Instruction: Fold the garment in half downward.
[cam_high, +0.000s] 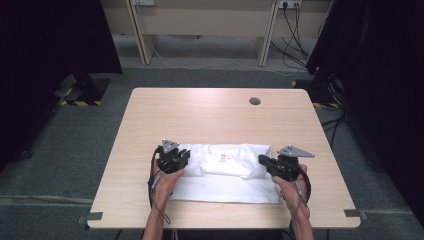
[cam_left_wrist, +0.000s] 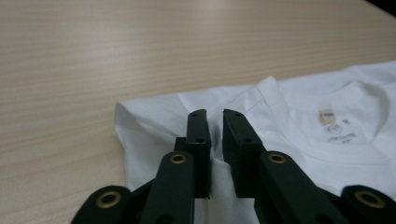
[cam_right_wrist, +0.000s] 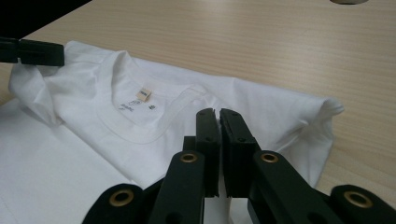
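A white T-shirt (cam_high: 225, 172) lies folded near the table's front edge, collar and label (cam_right_wrist: 144, 94) facing up. My left gripper (cam_high: 187, 157) is at the shirt's left end. In the left gripper view its tips (cam_left_wrist: 214, 114) stand close together with a ridge of the white T-shirt (cam_left_wrist: 327, 88) pinched between them. My right gripper (cam_high: 262, 161) is at the shirt's right end. Its tips (cam_right_wrist: 218, 112) nearly touch, closed over a thin fold of the T-shirt (cam_right_wrist: 280, 107). The right gripper view also shows the left gripper (cam_right_wrist: 46, 52) holding up the far corner.
The light wooden table (cam_high: 210, 110) has a round cable hole (cam_high: 255, 101) at the back right and bare wood behind the shirt. Dark curtains hang at both sides. Cables (cam_high: 295, 30) trail on the floor beyond the table, and grey tape marks its front corners (cam_high: 94, 216).
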